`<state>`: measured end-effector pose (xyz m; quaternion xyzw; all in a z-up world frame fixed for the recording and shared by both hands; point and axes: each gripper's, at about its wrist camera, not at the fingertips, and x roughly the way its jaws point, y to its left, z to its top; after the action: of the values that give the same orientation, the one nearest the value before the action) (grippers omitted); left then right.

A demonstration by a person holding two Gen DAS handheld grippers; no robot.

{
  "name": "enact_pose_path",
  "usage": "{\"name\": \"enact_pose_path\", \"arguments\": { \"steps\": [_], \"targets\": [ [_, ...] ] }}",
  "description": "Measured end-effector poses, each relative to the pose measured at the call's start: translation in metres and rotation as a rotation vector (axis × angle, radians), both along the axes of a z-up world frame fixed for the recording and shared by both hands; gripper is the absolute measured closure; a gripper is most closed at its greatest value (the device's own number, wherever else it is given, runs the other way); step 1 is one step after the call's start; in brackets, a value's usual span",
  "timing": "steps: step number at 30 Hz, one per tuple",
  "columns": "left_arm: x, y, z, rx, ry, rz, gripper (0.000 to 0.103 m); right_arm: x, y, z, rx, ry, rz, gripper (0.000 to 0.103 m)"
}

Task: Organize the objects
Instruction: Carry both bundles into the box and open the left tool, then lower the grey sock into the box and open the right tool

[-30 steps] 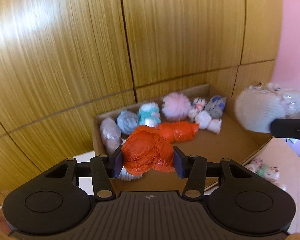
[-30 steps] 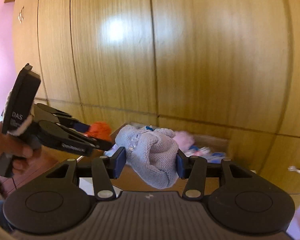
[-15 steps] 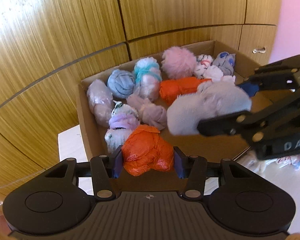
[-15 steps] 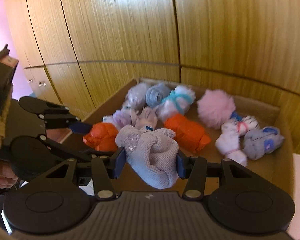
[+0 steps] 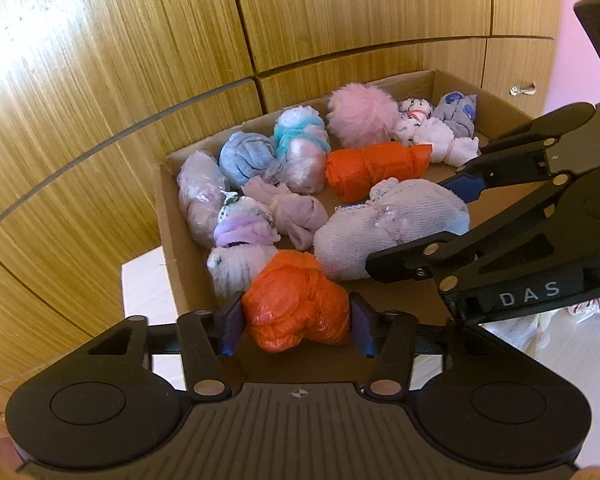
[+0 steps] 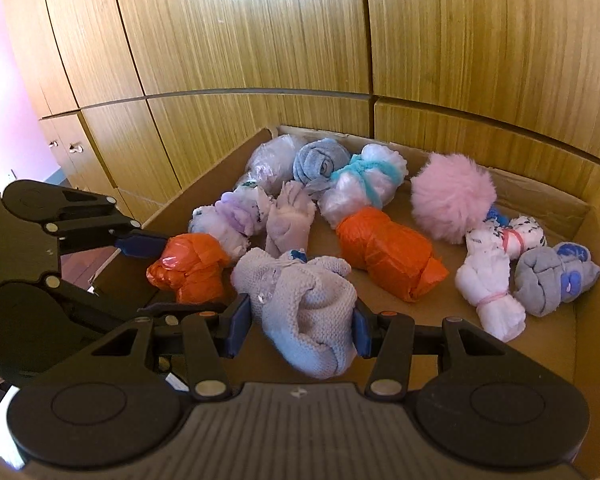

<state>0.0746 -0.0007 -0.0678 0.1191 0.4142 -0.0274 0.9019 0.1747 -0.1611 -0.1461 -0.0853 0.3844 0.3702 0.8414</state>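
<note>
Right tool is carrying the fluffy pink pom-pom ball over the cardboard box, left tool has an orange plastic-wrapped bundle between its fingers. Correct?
Not quite. The right tool holds a pale grey knitted sock bundle, not the fluffy pink pom-pom ball, which lies in the cardboard box; the right wrist view shows it. The orange plastic-wrapped bundle is between the opening left tool's fingers.

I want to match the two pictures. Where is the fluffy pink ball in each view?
Left wrist view: the fluffy pink ball lies in the upper middle, near the far wall of the cardboard box.
Right wrist view: the ball lies right of centre, also toward the far wall.
Shared landmark: the long orange bundle lies just in front of the ball in both views.
</note>
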Motion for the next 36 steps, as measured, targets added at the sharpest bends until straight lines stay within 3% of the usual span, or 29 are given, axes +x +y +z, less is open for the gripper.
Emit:
{"name": "enact_pose_path", "arguments": {
  "steps": [3,12,23,30,36],
  "targets": [
    [-0.003,0.000,0.003,0.014,-0.017,-0.002,0.026,-0.001,-0.001,0.001,0.000,0.005,0.001,0.055],
    [-0.024,-0.001,0.016,0.030,-0.065,-0.027,0.017,-0.008,0.004,-0.001,-0.008,0.004,0.009,0.055],
    [-0.041,0.009,0.027,0.009,-0.081,0.020,0.014,-0.028,0.010,-0.003,-0.042,-0.028,0.022,0.046],
    [-0.051,0.005,0.030,-0.005,-0.070,0.039,0.012,-0.043,-0.003,0.012,-0.033,-0.074,-0.004,0.031],
    [-0.061,0.001,0.038,-0.015,-0.080,0.054,0.011,-0.067,-0.019,0.031,-0.008,-0.113,-0.013,0.030]
  ]
}}
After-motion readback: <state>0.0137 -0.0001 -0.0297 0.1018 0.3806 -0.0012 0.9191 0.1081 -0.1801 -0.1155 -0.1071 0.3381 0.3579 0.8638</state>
